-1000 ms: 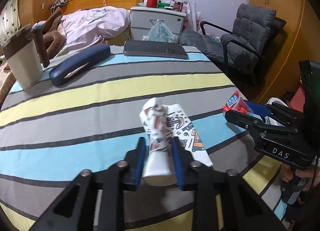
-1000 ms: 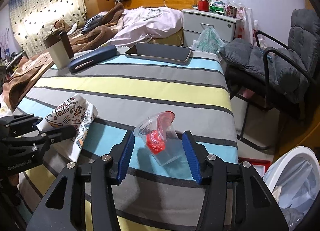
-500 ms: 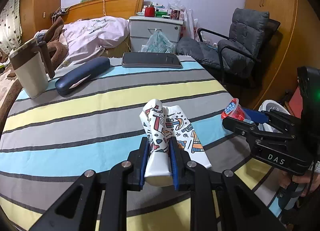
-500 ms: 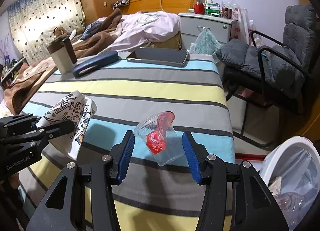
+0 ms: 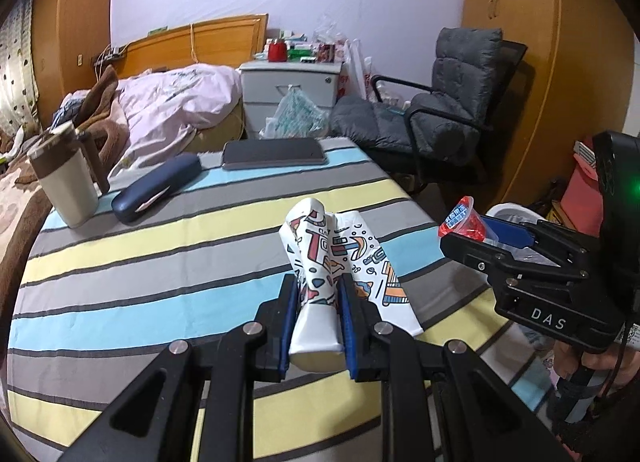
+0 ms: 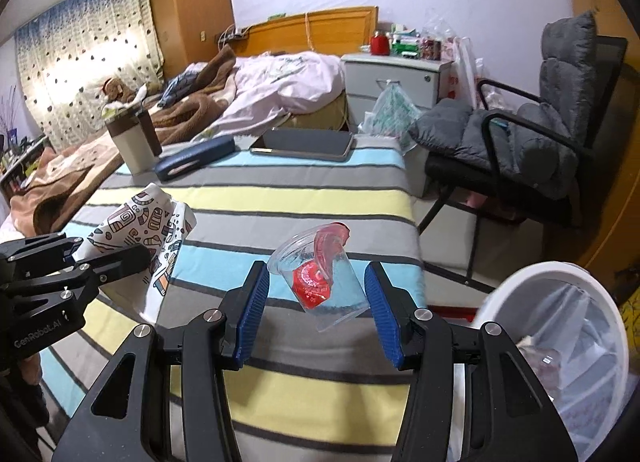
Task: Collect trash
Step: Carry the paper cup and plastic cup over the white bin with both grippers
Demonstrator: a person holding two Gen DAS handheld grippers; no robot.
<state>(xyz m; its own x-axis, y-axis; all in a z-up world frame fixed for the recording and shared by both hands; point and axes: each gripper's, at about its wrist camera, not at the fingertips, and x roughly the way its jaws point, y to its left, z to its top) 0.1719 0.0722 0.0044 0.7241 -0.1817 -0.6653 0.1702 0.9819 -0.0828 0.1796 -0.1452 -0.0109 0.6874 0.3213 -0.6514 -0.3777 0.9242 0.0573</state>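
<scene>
Currently: paper cup (image 5: 316,294) clamped in left gripper (image 5: 316,312), lower centre; plastic cup (image 6: 324,282) gripped by right gripper (image 6: 318,308). Both lifted higher off striped table (image 5: 120,262) than before.

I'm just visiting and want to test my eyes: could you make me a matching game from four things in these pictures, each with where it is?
1 patterned paper cup
2 clear plastic cup
3 tablet
4 white bin

a far edge of the striped table
b on the floor beside the table
c pinched in left gripper
d between the fingers of right gripper

1-c, 2-d, 3-a, 4-b
</scene>
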